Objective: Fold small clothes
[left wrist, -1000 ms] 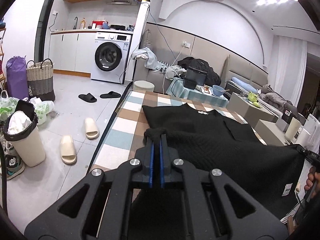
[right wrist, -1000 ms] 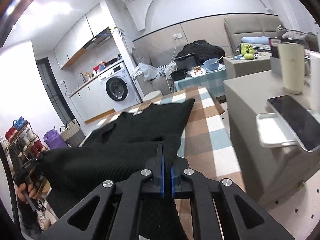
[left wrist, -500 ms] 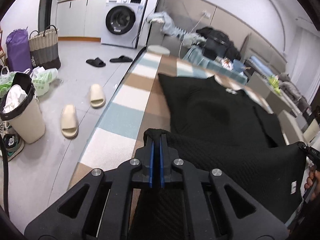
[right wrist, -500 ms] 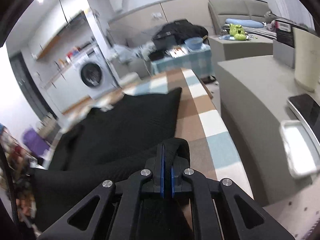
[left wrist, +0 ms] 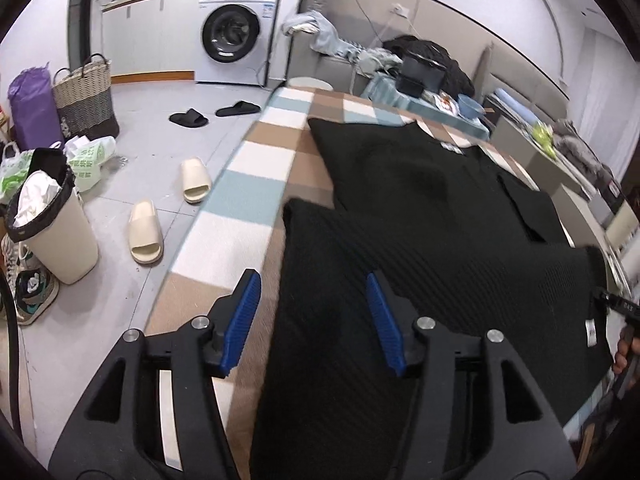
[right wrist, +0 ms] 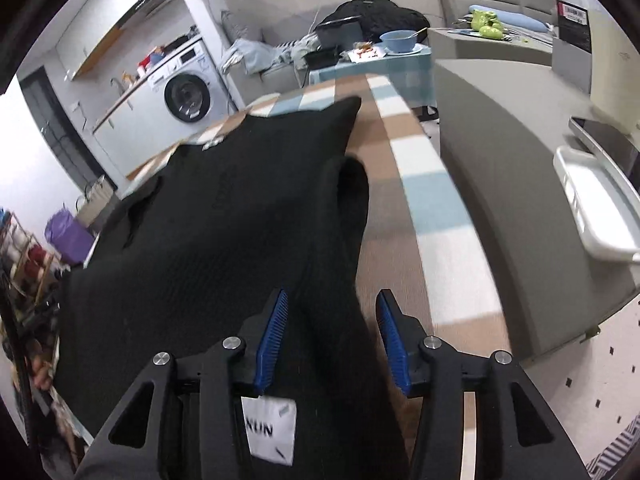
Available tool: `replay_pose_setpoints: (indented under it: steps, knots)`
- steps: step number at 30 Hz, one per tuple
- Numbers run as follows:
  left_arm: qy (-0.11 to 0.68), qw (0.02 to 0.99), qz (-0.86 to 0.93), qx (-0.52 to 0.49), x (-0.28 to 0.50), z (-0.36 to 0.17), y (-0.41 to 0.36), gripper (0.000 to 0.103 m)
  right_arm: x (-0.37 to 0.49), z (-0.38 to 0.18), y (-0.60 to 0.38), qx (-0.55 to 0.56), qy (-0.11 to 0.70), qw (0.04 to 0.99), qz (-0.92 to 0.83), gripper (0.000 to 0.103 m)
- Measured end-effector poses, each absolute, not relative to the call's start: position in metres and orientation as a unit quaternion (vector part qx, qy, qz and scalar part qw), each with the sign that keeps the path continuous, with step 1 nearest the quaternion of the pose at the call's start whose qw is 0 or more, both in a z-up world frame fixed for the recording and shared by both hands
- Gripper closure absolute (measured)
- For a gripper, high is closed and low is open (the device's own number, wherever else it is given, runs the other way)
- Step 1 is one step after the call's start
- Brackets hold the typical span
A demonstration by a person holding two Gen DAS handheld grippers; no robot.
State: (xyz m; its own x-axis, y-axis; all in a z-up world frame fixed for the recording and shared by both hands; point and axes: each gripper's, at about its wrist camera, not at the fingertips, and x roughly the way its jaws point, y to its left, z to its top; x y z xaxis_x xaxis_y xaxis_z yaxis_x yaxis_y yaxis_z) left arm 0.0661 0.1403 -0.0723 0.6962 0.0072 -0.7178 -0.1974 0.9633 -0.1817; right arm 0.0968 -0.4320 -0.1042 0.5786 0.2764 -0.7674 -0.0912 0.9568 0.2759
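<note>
A black knitted garment (left wrist: 432,216) lies on the checked table (left wrist: 256,192), its near part folded over the rest. My left gripper (left wrist: 314,284) hovers over the fold's left corner, jaws opening, blue pads clear of the cloth that lies between and below them. From the right wrist view the same garment (right wrist: 224,216) fills the left half, its folded right edge bulging up. My right gripper (right wrist: 332,302) is opening too; the fabric runs between its fingers, close to the left pad (right wrist: 276,324) and unpinched. A white label (right wrist: 270,428) shows below.
Left of the table on the floor are cream slippers (left wrist: 148,232), black slippers (left wrist: 188,118), a bin (left wrist: 52,236), a basket (left wrist: 86,96) and a washing machine (left wrist: 234,36). To the right stands a grey counter (right wrist: 492,152) with a white tray (right wrist: 600,208) and a phone. A hand (left wrist: 622,354) holds the other gripper.
Both grippers were shut on the garment's near corners, carried them forward and down over the spread cloth, and have now opened and let go. The fold rests on the garment.
</note>
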Motion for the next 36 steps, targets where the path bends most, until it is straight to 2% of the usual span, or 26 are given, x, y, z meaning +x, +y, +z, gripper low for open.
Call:
replay_pose_setpoints:
  steps: [13, 14, 16, 17, 18, 20, 22, 23, 24, 26, 31, 36]
  knots:
    - [0.417, 0.897, 0.064, -0.132, 0.066, -0.091, 0.142, 0.052, 0.082, -0.109, -0.438, 0.116, 0.450, 0.878, 0.114, 0.056]
    - [0.415, 0.897, 0.062, -0.137, 0.066, -0.092, 0.143, 0.055, 0.082, -0.110, -0.437, 0.116, 0.451, 0.877, 0.117, 0.056]
    - [0.409, 0.900, 0.051, -0.141, 0.065, -0.093, 0.144, 0.082, 0.083, -0.110, -0.434, 0.113, 0.452, 0.877, 0.117, 0.056]
    - [0.405, 0.902, 0.047, -0.141, 0.065, -0.092, 0.144, 0.086, 0.083, -0.110, -0.433, 0.110, 0.452, 0.878, 0.117, 0.056]
    - [0.396, 0.906, 0.046, -0.139, 0.063, -0.090, 0.145, 0.095, 0.084, -0.110, -0.432, 0.107, 0.451, 0.878, 0.115, 0.056]
    - [0.382, 0.913, 0.043, -0.138, 0.060, -0.086, 0.146, 0.097, 0.084, -0.110, -0.431, 0.106, 0.449, 0.880, 0.114, 0.056]
    - [0.362, 0.920, 0.038, -0.144, 0.056, -0.079, 0.148, 0.098, 0.085, -0.109, -0.430, 0.096, 0.444, 0.884, 0.112, 0.066]
    - [0.355, 0.923, 0.035, -0.146, 0.053, -0.075, 0.147, 0.098, 0.084, -0.109, -0.429, 0.089, 0.441, 0.886, 0.114, 0.088]
    - [0.345, 0.926, 0.035, -0.147, 0.050, -0.070, 0.148, 0.098, 0.082, -0.106, -0.427, 0.088, 0.436, 0.887, 0.127, 0.098]
    - [0.323, 0.934, 0.033, -0.147, 0.044, -0.059, 0.147, 0.098, 0.075, -0.097, -0.425, 0.083, 0.419, 0.892, 0.146, 0.098]
    - [0.292, 0.943, 0.033, -0.158, 0.043, -0.039, 0.153, 0.099, 0.048, -0.058, -0.443, 0.126, 0.311, 0.930, 0.153, 0.098]
    - [0.307, 0.935, 0.048, -0.170, 0.067, -0.040, 0.165, 0.099, 0.071, -0.069, -0.441, 0.129, 0.354, 0.920, 0.108, 0.098]
